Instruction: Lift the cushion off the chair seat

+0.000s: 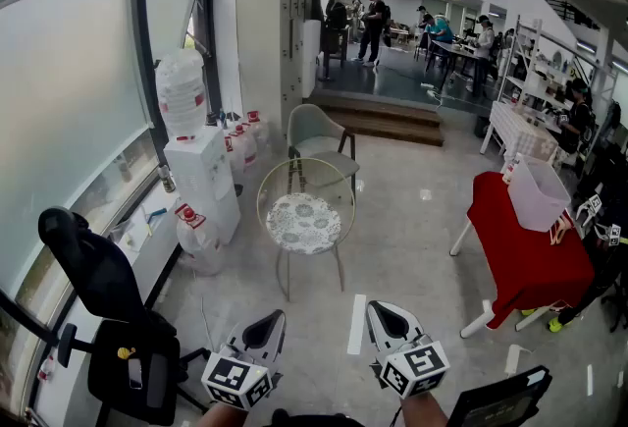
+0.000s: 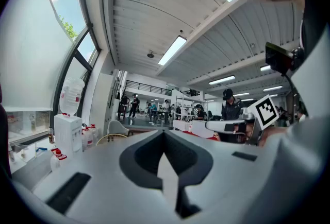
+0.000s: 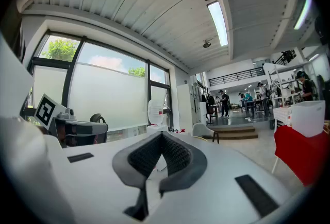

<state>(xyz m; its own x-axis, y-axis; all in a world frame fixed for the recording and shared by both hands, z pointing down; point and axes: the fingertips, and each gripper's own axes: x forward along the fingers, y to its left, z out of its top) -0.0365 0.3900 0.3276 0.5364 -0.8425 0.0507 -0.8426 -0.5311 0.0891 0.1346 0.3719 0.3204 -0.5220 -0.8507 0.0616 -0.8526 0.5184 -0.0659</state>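
Approach stage, judging by the spacing: cushion (image 1: 305, 223), round and patterned, lies on the seat of the round-backed chair (image 1: 306, 160) at frame centre, well apart from both grippers at the bottom edge. Left gripper (image 1: 267, 328) and right gripper (image 1: 384, 318) each have jaws pressed together, nothing between them. Next move likely calls for closing in, spreading the jaws, and pinching the cushion's near edge.
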